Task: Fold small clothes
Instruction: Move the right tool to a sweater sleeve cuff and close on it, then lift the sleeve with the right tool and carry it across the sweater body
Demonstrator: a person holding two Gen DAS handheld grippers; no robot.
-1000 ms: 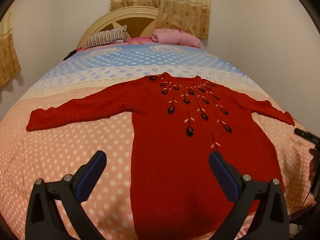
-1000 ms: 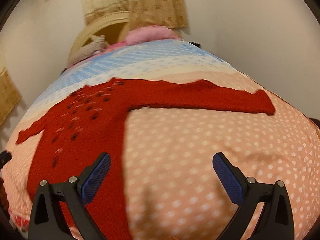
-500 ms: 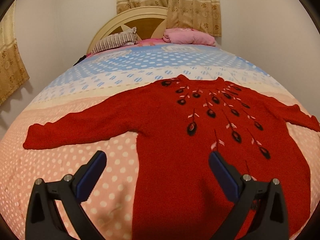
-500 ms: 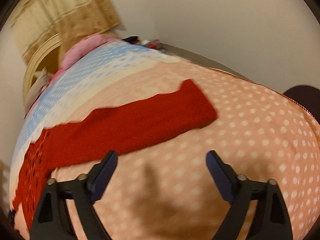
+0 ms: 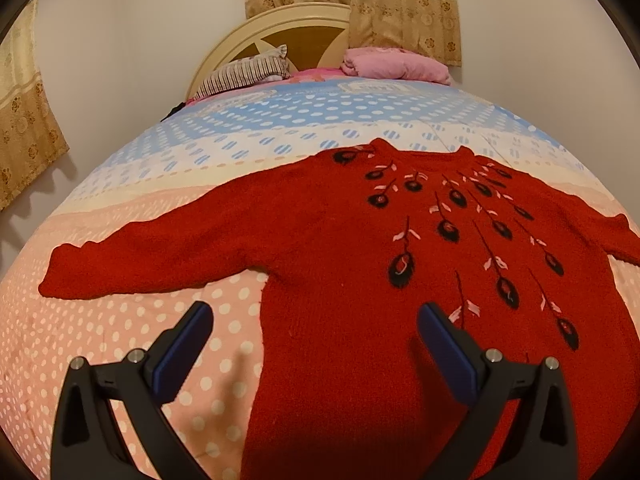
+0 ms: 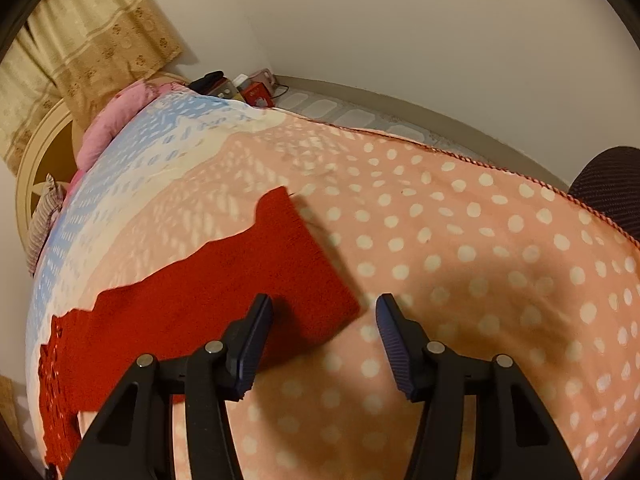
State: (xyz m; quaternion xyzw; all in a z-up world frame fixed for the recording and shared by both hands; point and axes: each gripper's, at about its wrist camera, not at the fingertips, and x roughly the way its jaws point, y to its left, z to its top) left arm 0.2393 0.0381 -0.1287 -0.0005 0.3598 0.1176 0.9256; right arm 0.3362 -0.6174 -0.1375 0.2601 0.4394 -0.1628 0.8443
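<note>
A red knit sweater (image 5: 328, 240) with dark feather motifs lies flat, front up, on the dotted bedspread (image 5: 120, 340), both sleeves spread out. My left gripper (image 5: 314, 344) is open and empty, hovering over the sweater's left side near the underarm. In the right wrist view the right sleeve (image 6: 248, 280) ends in a cuff (image 6: 320, 280). My right gripper (image 6: 324, 328) is open, low over the bed, with the cuff's corner between its fingers; nothing is gripped.
A striped pillow (image 5: 244, 74) and a pink folded blanket (image 5: 396, 64) lie by the cream headboard (image 5: 280, 28). Small items (image 6: 240, 88) sit beside the bed near the wall. A dark chair (image 6: 608, 184) stands at the bed's right edge.
My right gripper has swung right along the sleeve and come down over its cuff, jaws narrower than before. My left gripper has moved forward and left over the sweater's side.
</note>
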